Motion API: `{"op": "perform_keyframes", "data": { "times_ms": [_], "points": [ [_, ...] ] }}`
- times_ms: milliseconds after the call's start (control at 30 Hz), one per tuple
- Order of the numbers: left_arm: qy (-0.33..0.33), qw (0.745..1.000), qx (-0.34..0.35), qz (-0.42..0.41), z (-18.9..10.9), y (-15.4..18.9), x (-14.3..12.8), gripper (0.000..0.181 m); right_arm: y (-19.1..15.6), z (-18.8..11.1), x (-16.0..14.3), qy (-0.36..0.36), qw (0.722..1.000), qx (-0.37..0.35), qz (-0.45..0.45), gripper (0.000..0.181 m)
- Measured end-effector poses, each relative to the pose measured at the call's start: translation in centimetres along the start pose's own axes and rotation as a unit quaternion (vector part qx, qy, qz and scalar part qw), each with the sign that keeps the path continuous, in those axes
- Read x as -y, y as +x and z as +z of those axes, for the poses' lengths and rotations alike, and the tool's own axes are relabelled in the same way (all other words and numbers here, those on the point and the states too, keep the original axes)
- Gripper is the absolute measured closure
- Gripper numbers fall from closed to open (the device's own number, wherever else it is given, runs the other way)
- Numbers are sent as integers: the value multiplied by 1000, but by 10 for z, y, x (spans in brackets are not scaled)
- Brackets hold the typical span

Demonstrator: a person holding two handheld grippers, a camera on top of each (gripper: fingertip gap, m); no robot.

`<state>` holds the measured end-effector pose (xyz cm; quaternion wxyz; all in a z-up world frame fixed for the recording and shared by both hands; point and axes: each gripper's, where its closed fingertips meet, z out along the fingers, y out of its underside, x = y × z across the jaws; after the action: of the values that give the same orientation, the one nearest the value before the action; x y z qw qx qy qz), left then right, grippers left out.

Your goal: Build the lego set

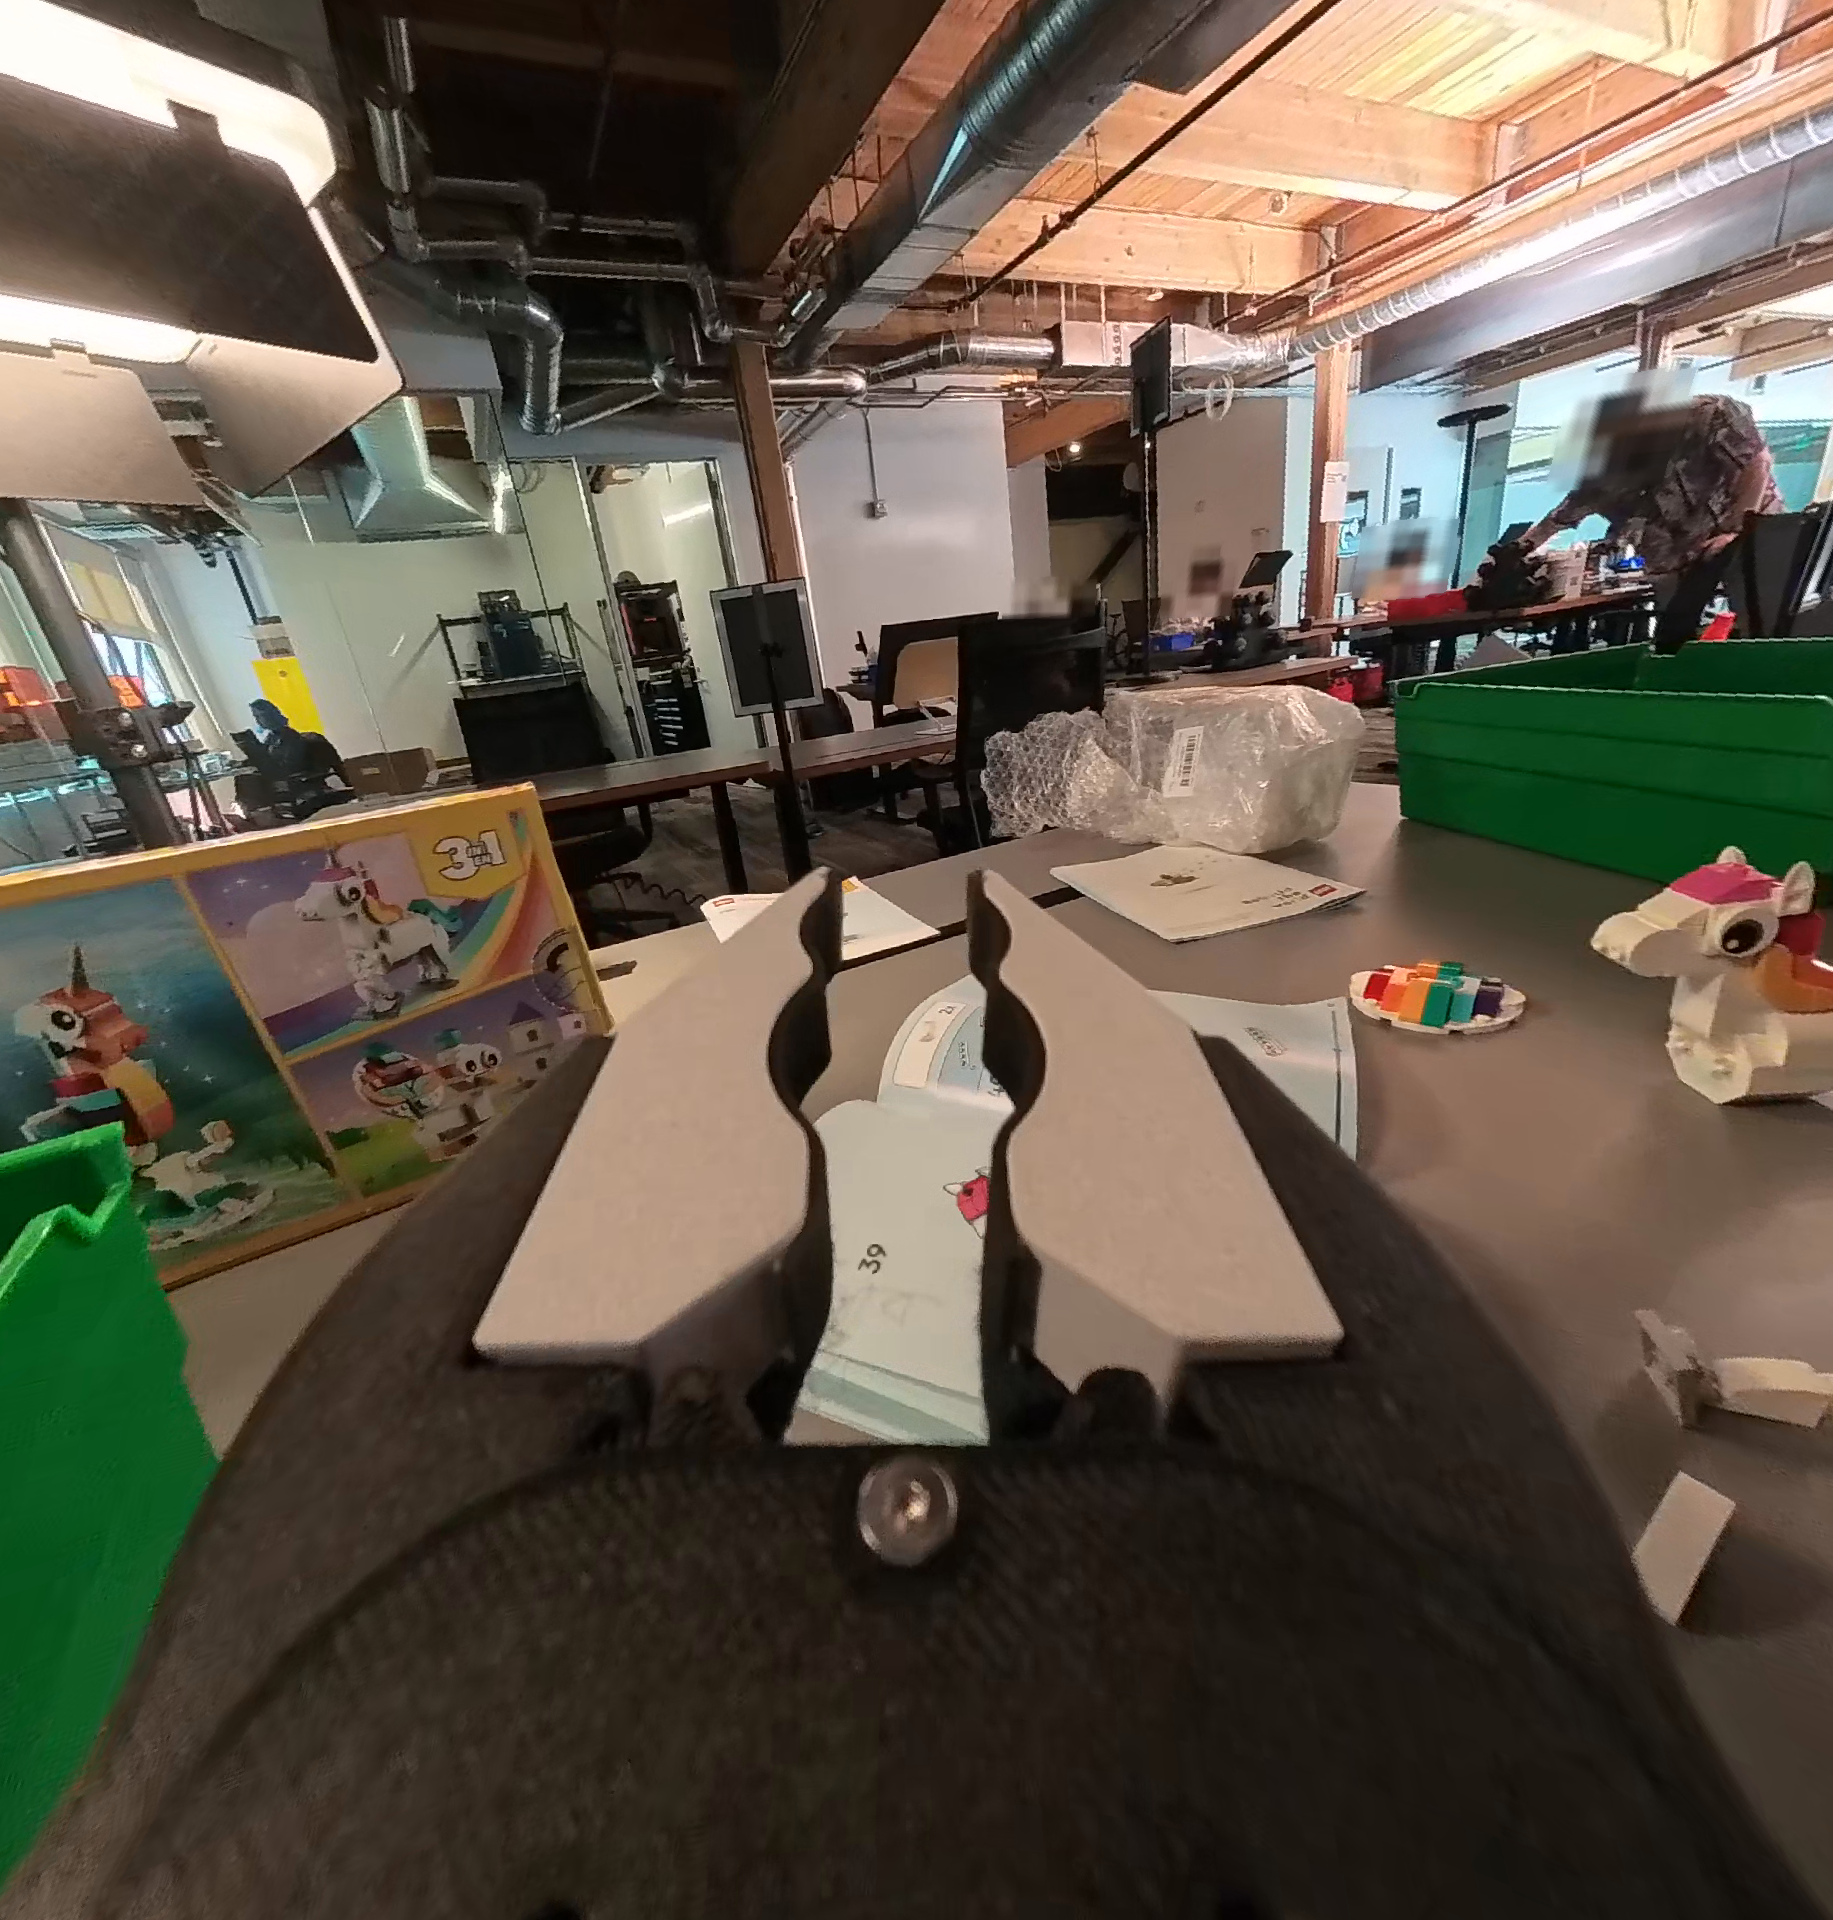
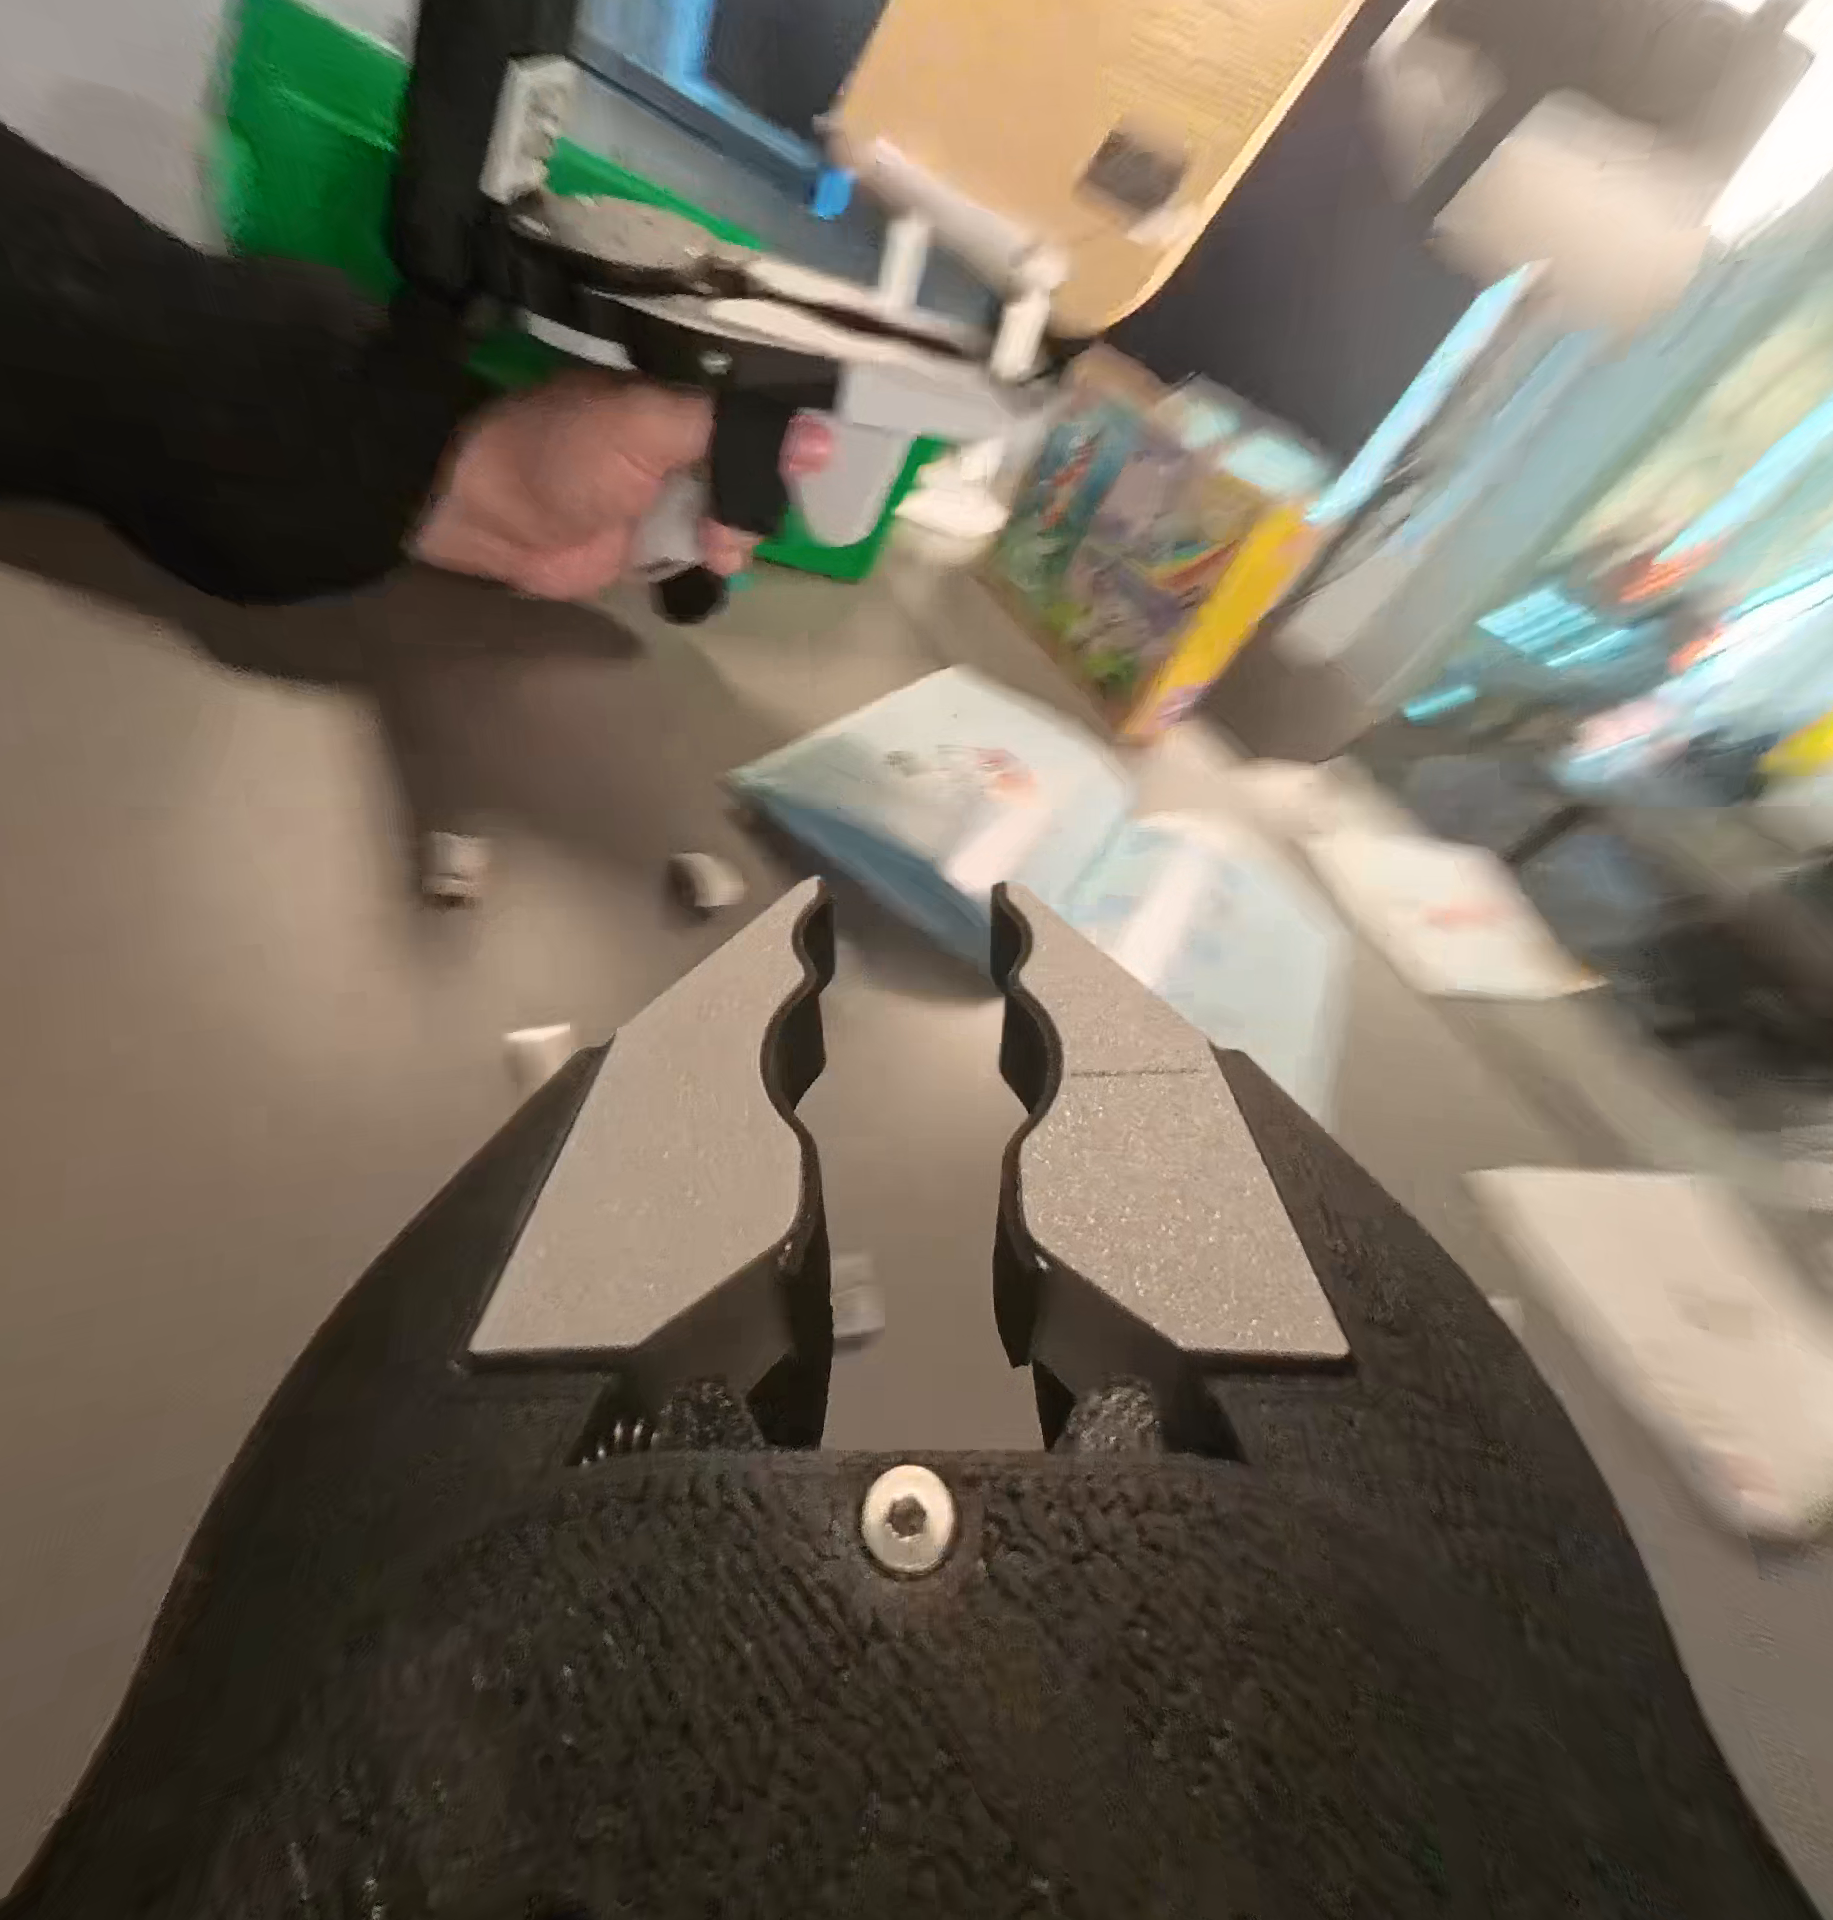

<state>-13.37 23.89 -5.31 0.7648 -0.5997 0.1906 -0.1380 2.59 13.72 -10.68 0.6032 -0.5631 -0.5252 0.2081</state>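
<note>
On the grey bench (image 1: 1463, 1195), in an open workshop room with exposed timber joists and silver ducting overhead, further desks and chairs behind: one left tool (image 1: 904, 914), fingers apart and holding nothing, poised above an open instruction booklet (image 1: 912, 1174). To its left, the lego set box (image 1: 268, 1029) stands upright, with a green bin (image 1: 50, 1403) just in front at the near left edge. To its right: a partly built white unicorn model (image 1: 1743, 997) with pink mane; beside it a round white plate carrying rainbow-coloured bricks (image 1: 1437, 995); nearer, a short white brick assembly (image 1: 1764, 1387) and a loose white tile (image 1: 1686, 1558). At the rear: a second leaflet (image 1: 1208, 891), a bundle of bubble wrap (image 1: 1172, 774), stacked green trays (image 1: 1618, 774). Right wrist view, heavily blurred: right tool (image 2: 910, 920), fingers likewise apart and empty, over bare bench with small white pieces (image 2: 704, 878) scattered ahead; the person's hand (image 2: 569, 499), dark-sleeved, grips the other tool's handle.
</note>
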Motion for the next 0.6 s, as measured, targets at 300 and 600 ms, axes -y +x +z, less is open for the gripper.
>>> {"op": "perform_keyframes", "data": {
  "times_ms": [300,600],
  "points": [
    [-5,1000,-29,-5,1,13,1,156,13,0,17,34,992,-84,-84,154],
    [-4,987,-161,-8,-25,85,41,151,52,-27,43,69,943,-270,-183,167]
  ]
}}
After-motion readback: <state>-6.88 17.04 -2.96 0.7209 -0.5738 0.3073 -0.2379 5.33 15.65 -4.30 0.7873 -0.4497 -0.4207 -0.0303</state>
